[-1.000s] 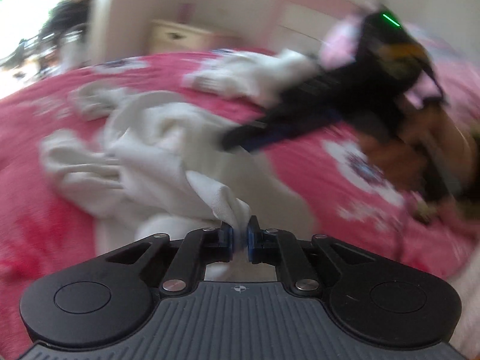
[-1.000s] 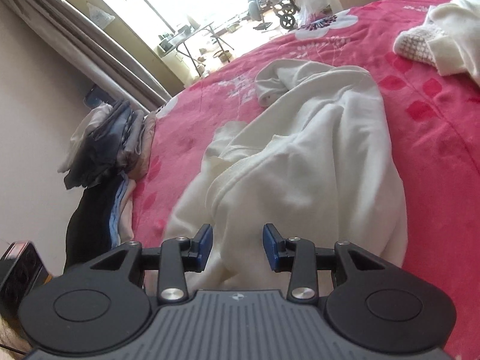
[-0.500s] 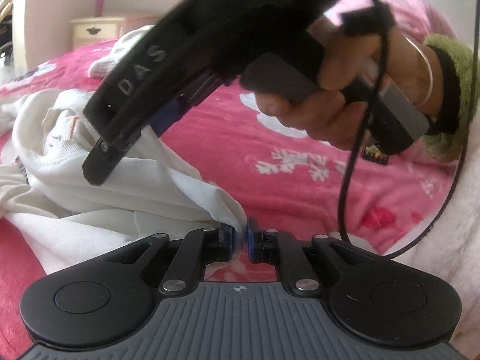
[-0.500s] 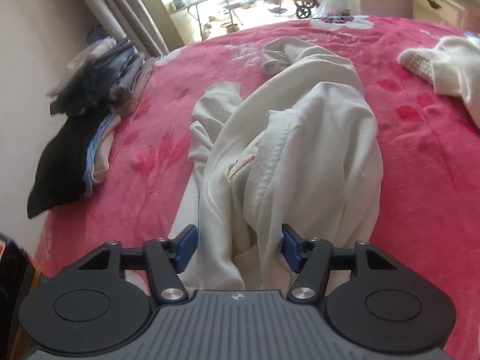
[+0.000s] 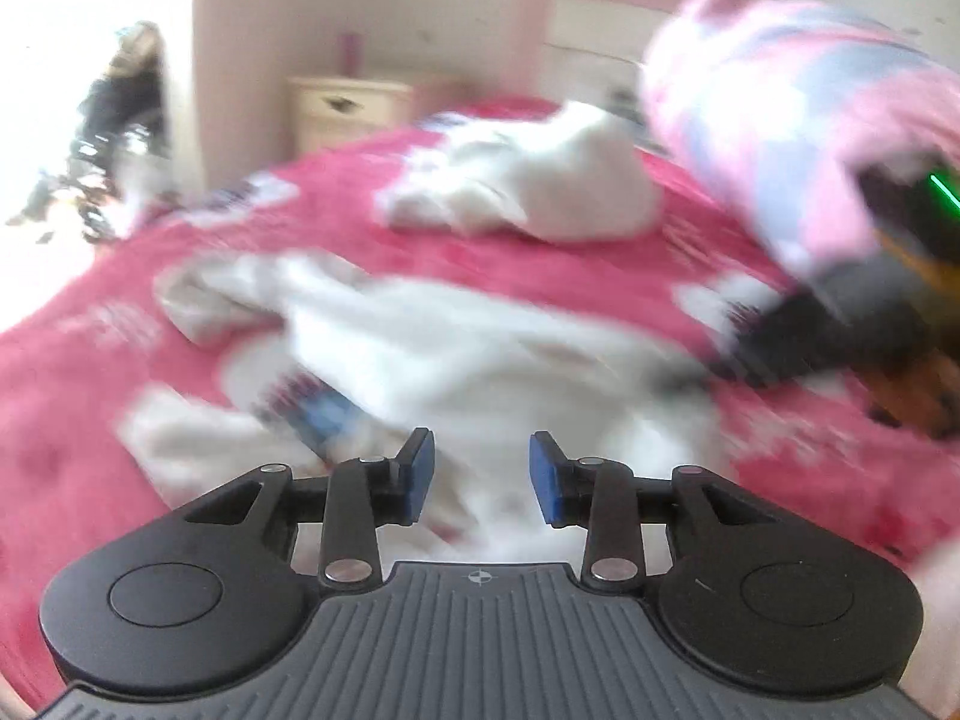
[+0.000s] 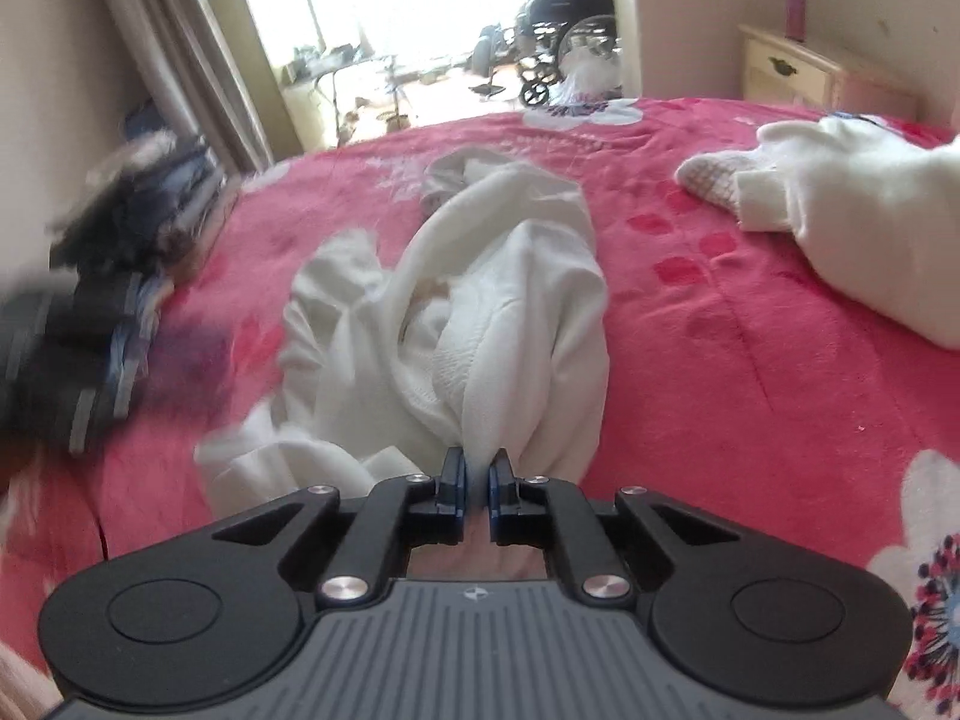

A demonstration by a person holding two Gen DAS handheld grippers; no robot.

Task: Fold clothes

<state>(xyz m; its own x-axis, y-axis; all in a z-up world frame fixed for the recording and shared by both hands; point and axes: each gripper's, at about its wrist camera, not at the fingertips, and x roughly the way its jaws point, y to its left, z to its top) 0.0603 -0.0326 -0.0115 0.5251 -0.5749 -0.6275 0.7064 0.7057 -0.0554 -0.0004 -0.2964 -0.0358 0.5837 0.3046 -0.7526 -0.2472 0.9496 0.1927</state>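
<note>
Fabric of the white garment is bunched between our right gripper, whose jaws have just been closing and now pinch a gathered fold at the near edge of the bed. Our left gripper has just been opening; its blue pads stand apart above the same white garment, with nothing pressed between them, though this view is blurred. From the right gripper's pinch the garment runs away from us across the pink floral bedspread, rumpled into ridges. Farther off to the right lies a second white piece of clothing. At the left edge sits a dark stack of folded clothes. Beyond the bed we see a cream nightstand and a wheelchair in the bright doorway.
</note>
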